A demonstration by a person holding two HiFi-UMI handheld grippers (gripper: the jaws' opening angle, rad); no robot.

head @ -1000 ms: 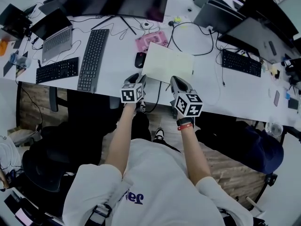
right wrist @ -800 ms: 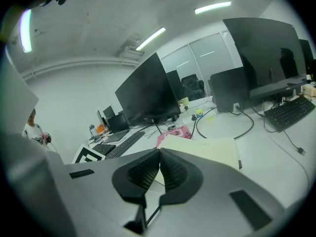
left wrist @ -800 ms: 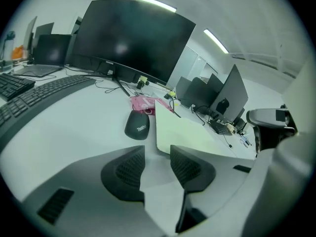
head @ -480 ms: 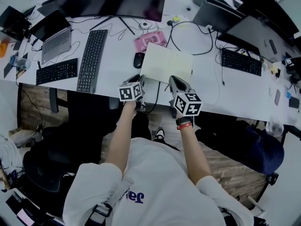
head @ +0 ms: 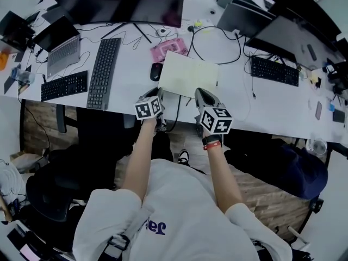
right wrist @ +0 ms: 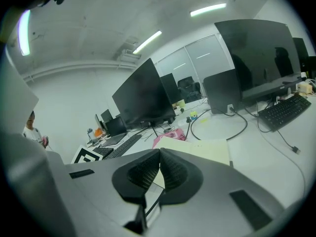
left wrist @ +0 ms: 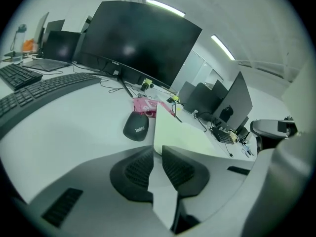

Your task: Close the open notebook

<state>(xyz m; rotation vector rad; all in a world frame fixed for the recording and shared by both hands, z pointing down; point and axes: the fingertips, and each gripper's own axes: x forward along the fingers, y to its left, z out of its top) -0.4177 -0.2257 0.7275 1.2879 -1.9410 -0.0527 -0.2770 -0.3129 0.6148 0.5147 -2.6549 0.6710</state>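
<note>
- Narrowed over the past second from wide apart at the left gripper (left wrist: 156,154): now pinched on the near left corner of the notebook (left wrist: 185,137), with the sheet running between the pads.
- Pressed together at the right gripper (right wrist: 159,156); possibly nipping the near edge too, hard to tell.
- Lying flat, pale pages up, on the white desk (left wrist: 74,127) just beyond both grippers, beside a black mouse (left wrist: 136,126).
- Backed by a dark monitor (left wrist: 138,43).
- Judged at the grasp step; next, lifting the held leaf and swinging it across without tearing.
</note>
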